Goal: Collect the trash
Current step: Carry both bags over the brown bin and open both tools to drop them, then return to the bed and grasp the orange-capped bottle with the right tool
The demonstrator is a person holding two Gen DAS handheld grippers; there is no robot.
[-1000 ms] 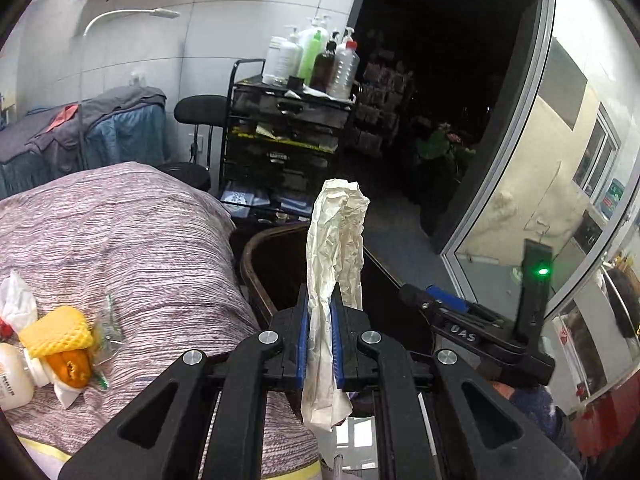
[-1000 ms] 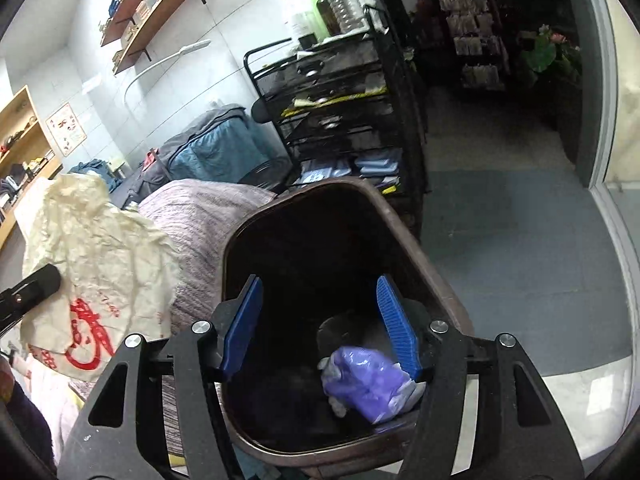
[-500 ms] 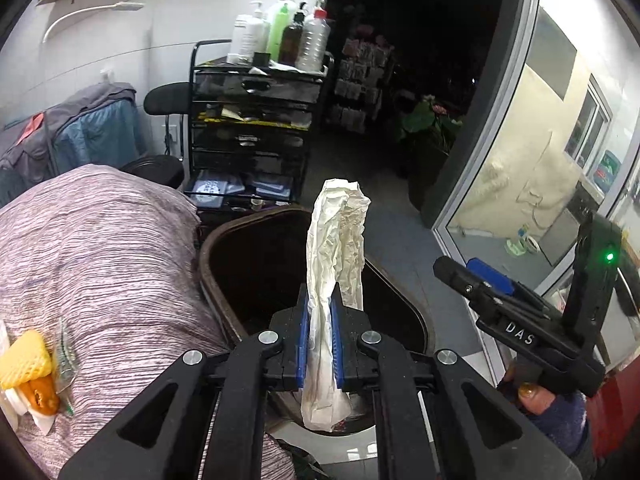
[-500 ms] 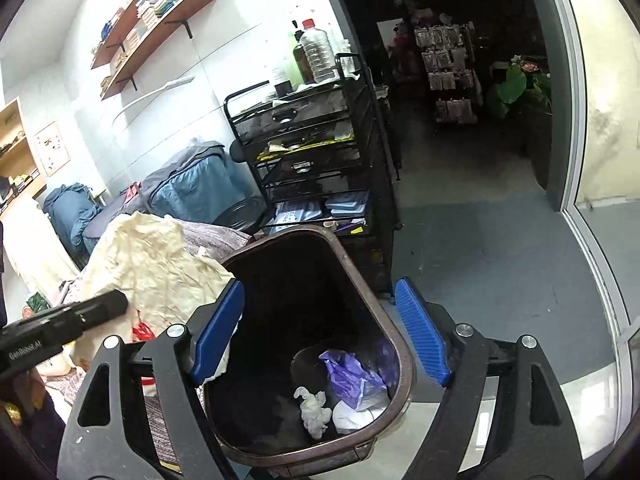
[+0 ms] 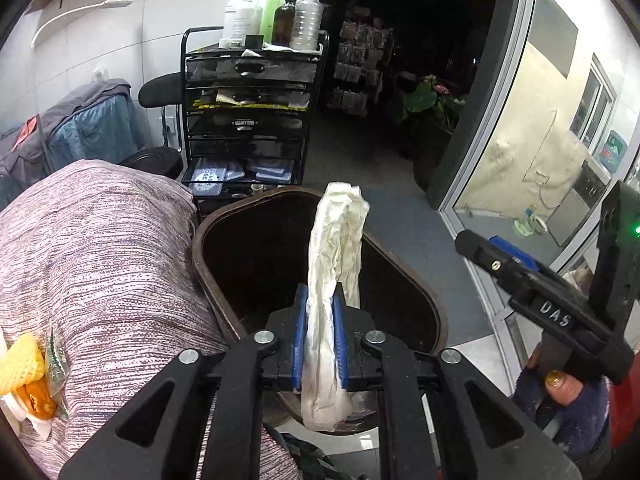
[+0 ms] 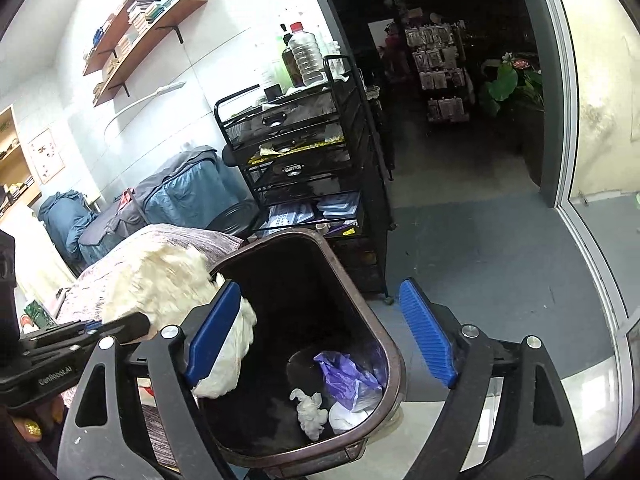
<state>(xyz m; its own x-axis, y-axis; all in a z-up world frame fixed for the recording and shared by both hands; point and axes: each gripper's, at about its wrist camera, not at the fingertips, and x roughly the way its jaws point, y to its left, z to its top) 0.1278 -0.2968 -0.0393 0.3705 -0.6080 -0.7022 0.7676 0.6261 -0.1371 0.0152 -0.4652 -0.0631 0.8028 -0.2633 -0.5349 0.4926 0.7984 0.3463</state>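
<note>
Blue-grey floor (image 6: 480, 256) lies open past the brown bin (image 5: 400, 276). The left gripper (image 5: 319, 336), its jaws just loosening, has the crumpled paper bag (image 5: 336, 248) upright between them over the bin's mouth. The right gripper (image 6: 320, 332) gapes empty above the rim.

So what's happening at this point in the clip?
A person is clearing trash with two handheld grippers. The left gripper holds a crumpled white paper bag over the open brown trash bin; its jaws have just begun opening, with the bag between them. The right gripper is open and empty. A purple bag and tissue already lie inside.
</note>
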